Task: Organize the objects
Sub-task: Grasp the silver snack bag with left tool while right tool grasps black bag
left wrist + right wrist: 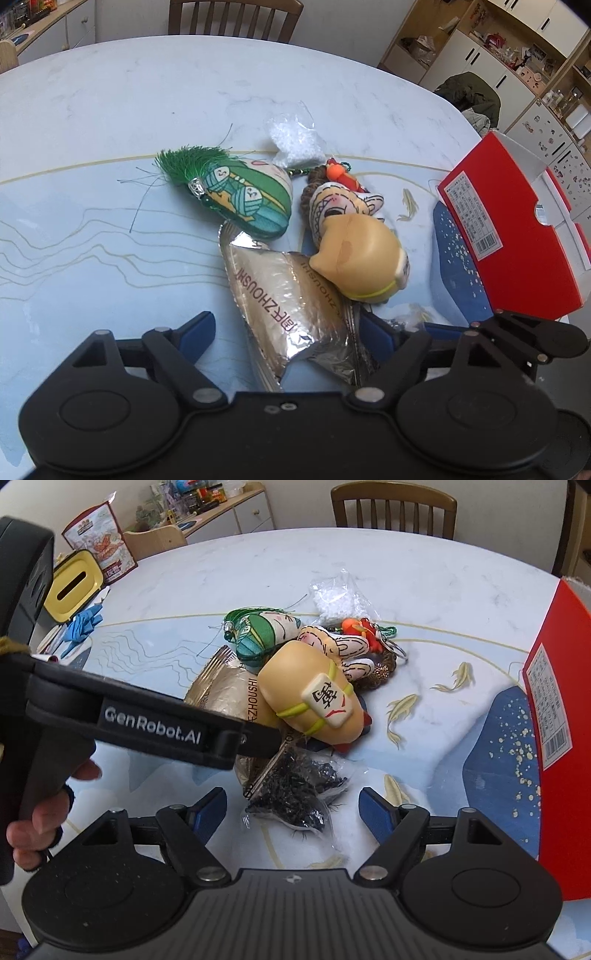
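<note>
A heap lies mid-table: a silver foil packet (pixel 280 295), a green tasselled pouch (pixel 243 195), a fish-shaped plush charm (pixel 340 206), a tan toy (pixel 362 258) bearing a mahjong tile, and a bag of white beads (pixel 295 140). My left gripper (pixel 288 332) stands open astride the foil packet's near end, its left pad clear of the foil and its right pad partly hidden behind it. In the right wrist view, my right gripper (pixel 293 808) is open around a clear bag of black bits (pixel 295 794), with neither pad touching it. A red box (pixel 509 236) stands at the right.
A hand (pixel 37 812) holds the left gripper's black side bar (pixel 147 723), which crosses over the foil packet (pixel 221 690). A yellow lidded box (pixel 74 583), a blue ribbon (pixel 83 626) and a snack bag (pixel 99 539) sit far left. A wooden chair (pixel 391 506) stands behind the table.
</note>
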Available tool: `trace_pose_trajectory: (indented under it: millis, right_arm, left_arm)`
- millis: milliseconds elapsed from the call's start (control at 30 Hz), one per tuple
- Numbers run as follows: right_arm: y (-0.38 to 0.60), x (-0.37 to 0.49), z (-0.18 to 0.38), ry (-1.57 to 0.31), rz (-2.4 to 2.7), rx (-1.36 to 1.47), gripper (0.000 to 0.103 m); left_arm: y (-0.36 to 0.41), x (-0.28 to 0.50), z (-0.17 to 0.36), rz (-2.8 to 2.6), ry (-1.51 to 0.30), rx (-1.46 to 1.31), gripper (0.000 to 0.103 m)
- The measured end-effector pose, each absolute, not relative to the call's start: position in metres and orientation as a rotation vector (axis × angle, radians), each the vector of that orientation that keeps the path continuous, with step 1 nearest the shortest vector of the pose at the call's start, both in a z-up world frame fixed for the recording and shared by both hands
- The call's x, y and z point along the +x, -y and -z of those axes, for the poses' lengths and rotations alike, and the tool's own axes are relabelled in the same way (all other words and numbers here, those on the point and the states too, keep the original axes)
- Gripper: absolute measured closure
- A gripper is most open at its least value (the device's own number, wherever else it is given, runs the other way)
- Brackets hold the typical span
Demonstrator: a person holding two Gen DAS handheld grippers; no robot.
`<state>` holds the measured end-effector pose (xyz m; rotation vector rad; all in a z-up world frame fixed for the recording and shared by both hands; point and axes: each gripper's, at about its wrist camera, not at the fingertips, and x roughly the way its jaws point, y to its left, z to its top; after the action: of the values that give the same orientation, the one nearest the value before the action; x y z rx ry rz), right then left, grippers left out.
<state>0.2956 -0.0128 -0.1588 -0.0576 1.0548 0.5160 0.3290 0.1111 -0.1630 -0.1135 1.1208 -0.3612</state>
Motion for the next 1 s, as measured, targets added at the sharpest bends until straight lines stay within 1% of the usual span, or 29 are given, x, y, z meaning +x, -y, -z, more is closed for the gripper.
trace_pose_trajectory:
  millis: [100,133,267,367,433,533,600,667,1000]
  right_arm:
    - [0.013,0.297,0.16,-1.06,-0.515,-0.057,0.038]
    - [0.013,0.297,0.16,-1.062,-0.515,-0.056,0.042]
    - [0.013,0.296,0.159,-1.064,-0.517,-0.055,0.048]
    - [0.012,0.294,0.158,-1.061,-0.522,-0.059,0.055]
    - [0.012,0.293,0.157,-1.059,-0.523,-0.063,0.058]
    - [0.011,0.291,0.155,-1.052,-0.52,-0.072,0.064]
    - [0.012,0.291,0.154,-1.05,-0.517,-0.071,0.065]
    - [0.013,0.29,0.152,-1.047,-0.514,-0.071,0.07]
    - [0.029,0.281,0.14,-1.023,-0.505,-0.041,0.075]
  left_arm:
    - [-0.111,0.329,0.162,0.371,-1.121,-0.126,0.028]
    - [-0.111,0.329,0.162,0.377,-1.121,-0.129,0.032]
    - [-0.111,0.328,0.162,0.389,-1.125,-0.142,0.043]
    - [-0.114,0.327,0.16,0.389,-1.123,-0.161,0.049]
    - [-0.115,0.327,0.159,0.39,-1.123,-0.172,0.051]
    - [-0.115,0.326,0.158,0.388,-1.122,-0.166,0.053]
    - [-0.116,0.324,0.157,0.39,-1.12,-0.175,0.054]
    - [-0.117,0.322,0.155,0.39,-1.118,-0.181,0.055]
    - [-0.125,0.304,0.144,0.379,-1.117,-0.196,0.056]
